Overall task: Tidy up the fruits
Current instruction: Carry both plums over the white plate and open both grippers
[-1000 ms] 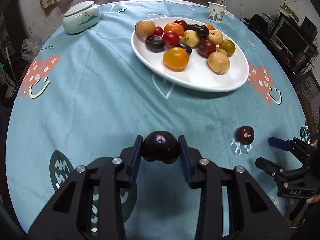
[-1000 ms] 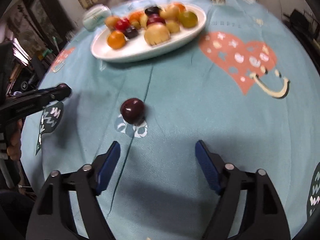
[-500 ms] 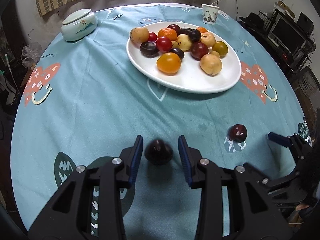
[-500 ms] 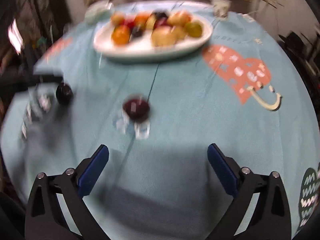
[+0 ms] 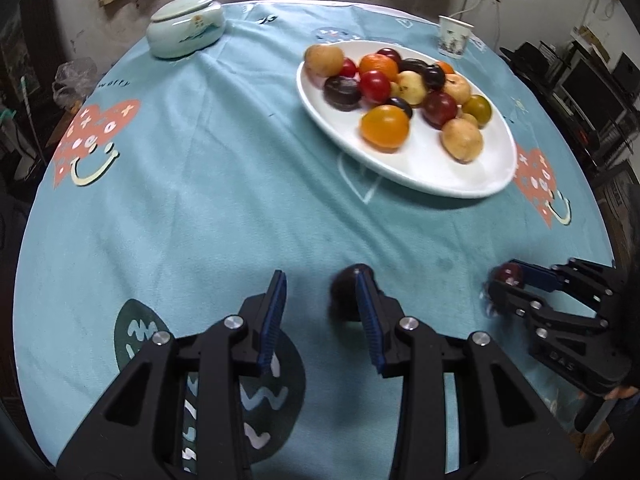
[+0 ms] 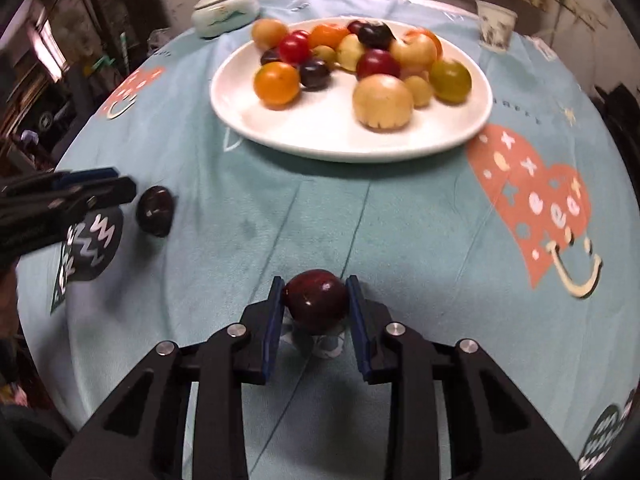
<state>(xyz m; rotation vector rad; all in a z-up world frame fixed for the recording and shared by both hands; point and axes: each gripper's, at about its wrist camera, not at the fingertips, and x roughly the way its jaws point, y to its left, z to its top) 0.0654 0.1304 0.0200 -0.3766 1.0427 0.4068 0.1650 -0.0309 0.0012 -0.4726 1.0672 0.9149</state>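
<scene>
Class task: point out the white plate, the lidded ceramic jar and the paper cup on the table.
white plate (image 5: 452, 184): left wrist view, bare front rim.
lidded ceramic jar (image 5: 185, 28): left wrist view, its side wall.
paper cup (image 6: 495, 28): right wrist view, its patterned side.

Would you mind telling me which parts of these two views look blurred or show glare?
Left wrist view: the dark plum is smeared, the plate crisp. Right wrist view: the red plum is sharp with small glints.
</scene>
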